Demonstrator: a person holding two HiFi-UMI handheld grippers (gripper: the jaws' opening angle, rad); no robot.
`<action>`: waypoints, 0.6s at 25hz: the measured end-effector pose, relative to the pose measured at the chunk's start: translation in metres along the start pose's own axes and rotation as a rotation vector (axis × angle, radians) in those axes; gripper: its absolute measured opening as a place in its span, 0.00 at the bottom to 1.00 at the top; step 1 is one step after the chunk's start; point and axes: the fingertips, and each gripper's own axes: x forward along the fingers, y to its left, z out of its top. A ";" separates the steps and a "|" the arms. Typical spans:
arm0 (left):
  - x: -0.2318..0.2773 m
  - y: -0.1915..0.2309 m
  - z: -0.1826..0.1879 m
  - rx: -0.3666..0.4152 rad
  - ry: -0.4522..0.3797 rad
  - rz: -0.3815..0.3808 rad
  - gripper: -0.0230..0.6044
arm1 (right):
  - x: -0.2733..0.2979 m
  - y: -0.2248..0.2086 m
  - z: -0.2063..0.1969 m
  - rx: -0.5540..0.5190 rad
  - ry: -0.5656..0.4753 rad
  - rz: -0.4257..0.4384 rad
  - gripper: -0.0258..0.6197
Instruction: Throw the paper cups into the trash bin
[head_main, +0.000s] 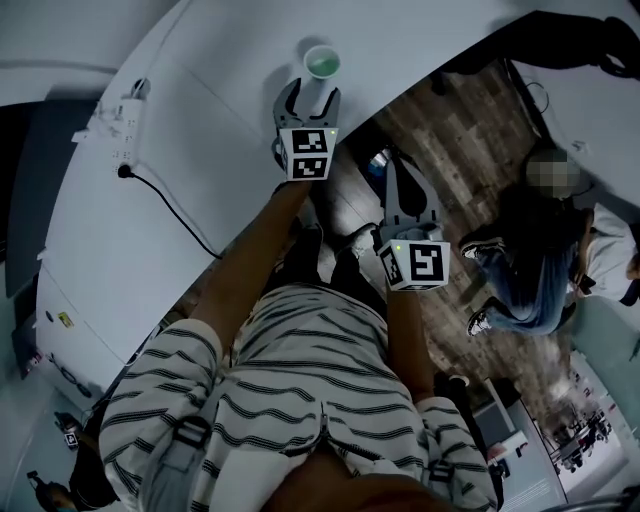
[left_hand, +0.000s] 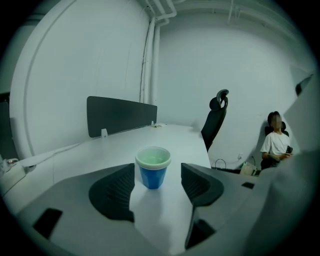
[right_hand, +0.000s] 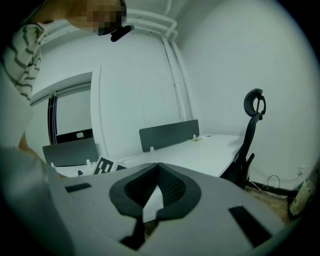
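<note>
Paper cup (left_hand: 153, 167), blue with a pale rim, stands upright between the tips of the left gripper's (left_hand: 158, 176) spread fingers (left_hand: 112, 192), neither pad touching it, on the white bench (left_hand: 170, 135). Light and thin-walled, it probably crushes easily, so a gentle squeeze across the mid-body, under the stiffer rim, looks safest. The right gripper (right_hand: 159, 167) hangs off the bench edge, fingers closed on nothing. No trash bin shows.
</note>
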 end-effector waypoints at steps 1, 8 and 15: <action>0.004 0.001 -0.003 -0.001 0.006 0.002 0.49 | 0.000 0.000 -0.002 0.001 0.004 -0.002 0.06; 0.033 0.010 -0.015 -0.003 0.046 0.009 0.53 | -0.001 -0.003 -0.014 -0.002 0.026 -0.018 0.06; 0.055 0.012 -0.025 0.003 0.079 0.006 0.55 | -0.002 -0.006 -0.024 -0.006 0.045 -0.032 0.06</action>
